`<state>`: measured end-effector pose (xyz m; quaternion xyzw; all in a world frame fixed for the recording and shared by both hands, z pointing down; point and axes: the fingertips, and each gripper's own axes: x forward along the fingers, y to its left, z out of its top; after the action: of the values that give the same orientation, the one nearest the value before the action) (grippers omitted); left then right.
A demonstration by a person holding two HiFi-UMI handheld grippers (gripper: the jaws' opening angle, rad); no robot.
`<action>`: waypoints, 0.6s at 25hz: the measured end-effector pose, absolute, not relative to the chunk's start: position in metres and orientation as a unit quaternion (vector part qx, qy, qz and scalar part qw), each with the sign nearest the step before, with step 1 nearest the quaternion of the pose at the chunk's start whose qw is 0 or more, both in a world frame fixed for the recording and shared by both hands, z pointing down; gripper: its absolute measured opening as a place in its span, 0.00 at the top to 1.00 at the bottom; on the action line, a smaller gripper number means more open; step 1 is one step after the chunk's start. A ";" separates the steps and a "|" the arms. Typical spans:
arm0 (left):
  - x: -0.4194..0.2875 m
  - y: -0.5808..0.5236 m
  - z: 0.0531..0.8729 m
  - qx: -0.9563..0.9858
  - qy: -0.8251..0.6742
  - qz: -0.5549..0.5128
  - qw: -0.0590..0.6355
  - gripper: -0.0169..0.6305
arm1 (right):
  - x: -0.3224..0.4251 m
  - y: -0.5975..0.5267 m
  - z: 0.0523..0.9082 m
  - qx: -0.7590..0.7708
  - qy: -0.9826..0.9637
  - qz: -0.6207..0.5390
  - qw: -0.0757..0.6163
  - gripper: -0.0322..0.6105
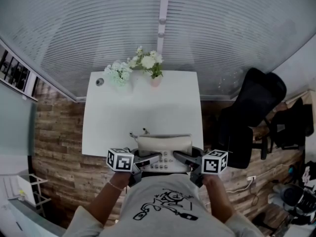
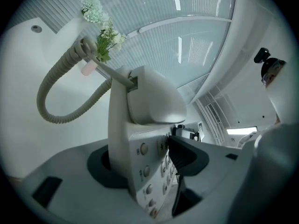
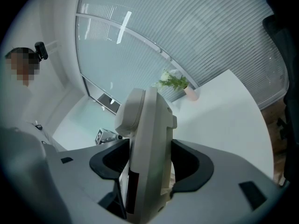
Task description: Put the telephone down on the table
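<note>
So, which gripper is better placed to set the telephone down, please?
Neither alone: left gripper and right gripper each clamp one end of the telephone at the near edge of the table; lower together.

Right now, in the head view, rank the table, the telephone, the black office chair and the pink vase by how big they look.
Largest to smallest:
1. table
2. office chair
3. telephone
4. pink vase

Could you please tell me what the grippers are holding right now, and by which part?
Both hold the telephone: the left gripper clamps the keypad end of its base, and the right gripper clamps the opposite end.
</note>
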<state>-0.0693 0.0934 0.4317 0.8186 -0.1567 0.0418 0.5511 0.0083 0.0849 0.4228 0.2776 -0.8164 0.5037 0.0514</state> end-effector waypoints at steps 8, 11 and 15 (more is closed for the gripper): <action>-0.058 0.085 0.438 0.816 -0.164 0.038 0.553 0.57 | 0.020 0.078 0.425 0.275 -0.816 0.507 0.050 0.49; -0.050 0.080 0.439 0.815 -0.165 0.041 0.553 0.57 | 0.029 0.073 0.426 0.274 -0.815 0.508 0.048 0.49; -0.038 0.070 0.438 0.815 -0.167 0.043 0.554 0.57 | 0.040 0.063 0.426 0.272 -0.814 0.512 0.045 0.49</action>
<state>-0.0382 0.0704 0.4382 0.8147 -0.1669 0.0435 0.5536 0.0404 0.0633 0.4258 0.2720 -0.8137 0.5117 0.0454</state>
